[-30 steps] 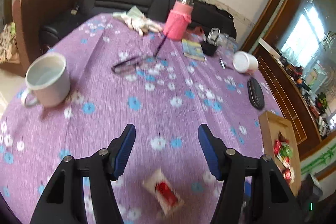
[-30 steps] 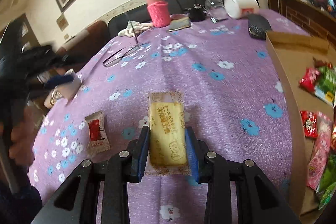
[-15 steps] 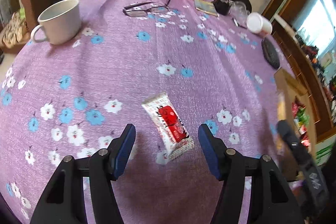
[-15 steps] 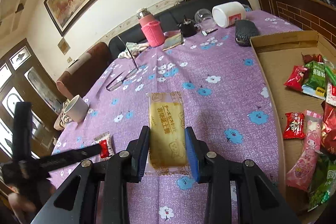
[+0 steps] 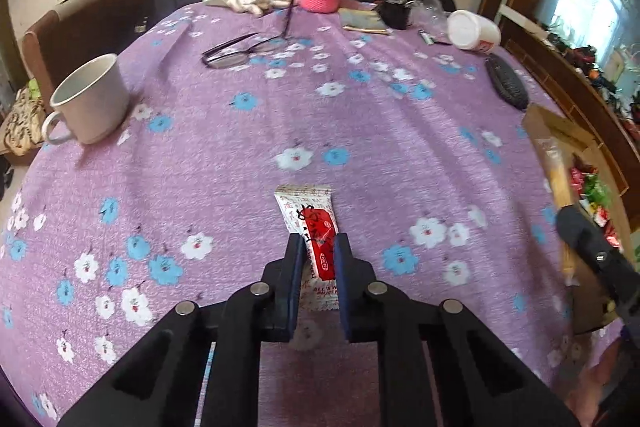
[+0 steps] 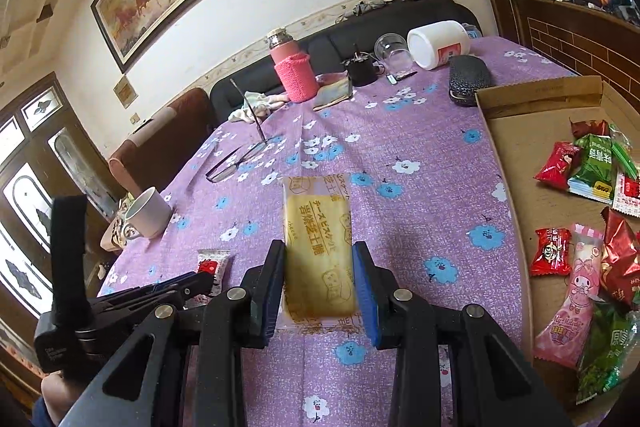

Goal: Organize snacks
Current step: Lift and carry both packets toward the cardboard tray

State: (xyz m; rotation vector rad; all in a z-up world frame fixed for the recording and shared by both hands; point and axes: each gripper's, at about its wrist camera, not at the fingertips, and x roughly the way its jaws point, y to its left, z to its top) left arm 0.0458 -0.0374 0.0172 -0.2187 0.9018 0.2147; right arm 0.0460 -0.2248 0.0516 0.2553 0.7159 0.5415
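At lower centre, each claw pinches a packet, left (image 5: 317, 251) the red sachet (image 5: 316, 239), right (image 6: 319, 259) the biscuit (image 6: 318, 247), seemingly the last outside the box (image 6: 516, 163).

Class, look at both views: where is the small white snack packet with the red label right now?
The small white snack packet with the red label sits between the left hand-held gripper fingers on the purple flowered tablecloth.

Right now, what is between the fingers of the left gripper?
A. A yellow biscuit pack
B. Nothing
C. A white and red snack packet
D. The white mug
C: in the left wrist view the left gripper has its blue pads closed against the white and red snack packet on the purple tablecloth.
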